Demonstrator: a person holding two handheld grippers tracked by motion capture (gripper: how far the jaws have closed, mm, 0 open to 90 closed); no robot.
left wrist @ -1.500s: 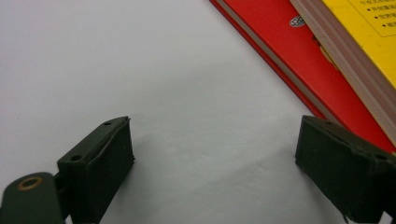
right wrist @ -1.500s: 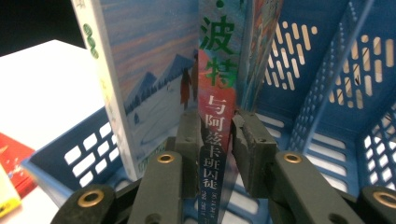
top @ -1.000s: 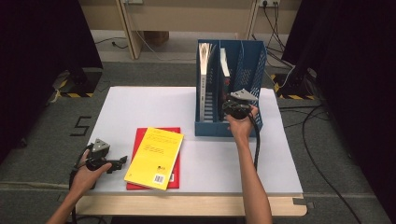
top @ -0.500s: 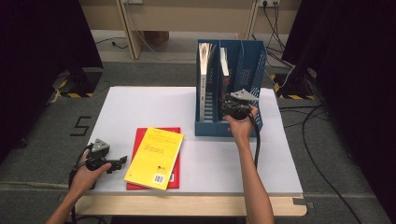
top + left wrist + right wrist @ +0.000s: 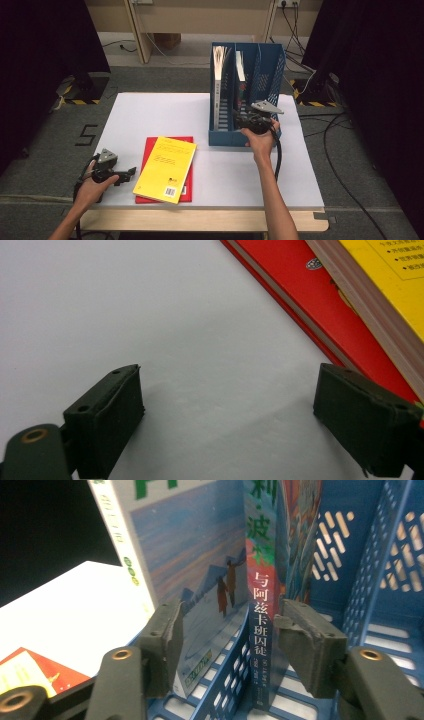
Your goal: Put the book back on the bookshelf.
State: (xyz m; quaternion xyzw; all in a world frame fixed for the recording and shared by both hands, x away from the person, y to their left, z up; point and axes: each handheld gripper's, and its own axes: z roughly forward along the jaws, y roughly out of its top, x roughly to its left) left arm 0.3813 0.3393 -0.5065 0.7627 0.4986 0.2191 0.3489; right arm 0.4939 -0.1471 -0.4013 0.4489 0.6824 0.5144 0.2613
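Right tongs point(image 5: 227, 640): jaws just opened, parted either side of the dark-spined upright paperback book point(image 5: 260, 605), not pressed on it.
Book: stood in the middle slot of the blue perforated plastic file rack point(image 5: 267, 70).
Left tongs point(image 5: 227, 425): held wide, nothing gripped, on the white bench point(image 5: 150, 115) beside the yellow book point(image 5: 167, 167).

On the spine of the book point(image 5: 260, 625) standing in the middle slot of the blue file rack point(image 5: 370, 580), the white characters "与阿兹卡班囚徒" are read, with green "利·波" above them. A dark "5" point(image 5: 86, 135) is marked on the grey floor left of the table. A barcode is printed on the yellow book point(image 5: 167, 169), but its digits and small print cannot be made out.
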